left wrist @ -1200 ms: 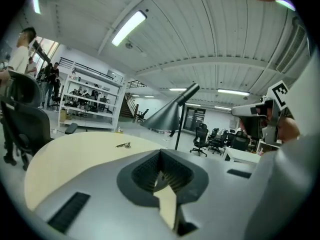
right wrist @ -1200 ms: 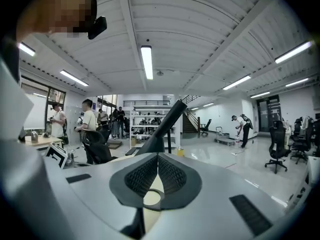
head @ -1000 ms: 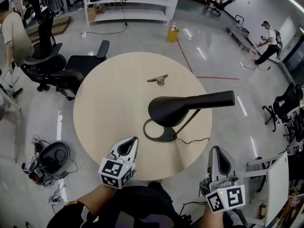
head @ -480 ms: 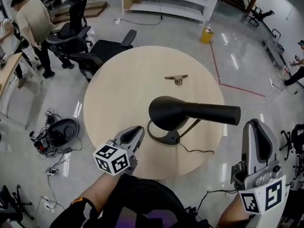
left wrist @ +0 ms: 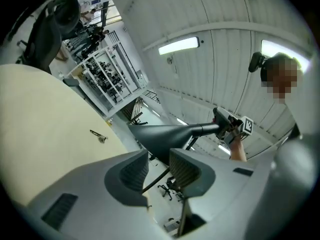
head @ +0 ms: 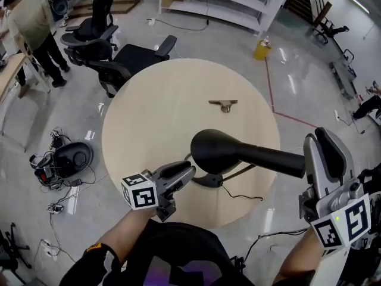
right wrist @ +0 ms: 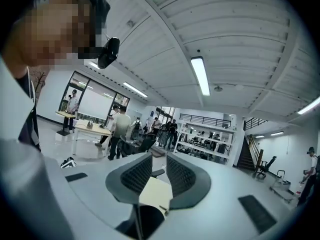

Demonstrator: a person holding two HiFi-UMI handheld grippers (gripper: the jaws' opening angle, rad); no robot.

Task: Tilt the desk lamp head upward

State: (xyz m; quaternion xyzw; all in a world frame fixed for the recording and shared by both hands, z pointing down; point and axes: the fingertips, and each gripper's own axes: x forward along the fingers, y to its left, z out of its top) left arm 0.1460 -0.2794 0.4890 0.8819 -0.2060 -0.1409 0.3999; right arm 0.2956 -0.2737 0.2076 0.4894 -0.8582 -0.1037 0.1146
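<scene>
Round table sitting below lamp head; head lying about level, not upturned. Left gripper just opening wide, empty, nearing head's shade end. Right gripper rising beside head's narrow end, slightly parted, empty.

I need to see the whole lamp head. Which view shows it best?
The head view: the lamp head shows whole, from above. The left gripper view shows it from the side, partly hidden; the right gripper view shows none of it.

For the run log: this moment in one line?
left gripper: jaws just opening, empty | right gripper: jaws open, empty | lamp head: ungripped
</scene>
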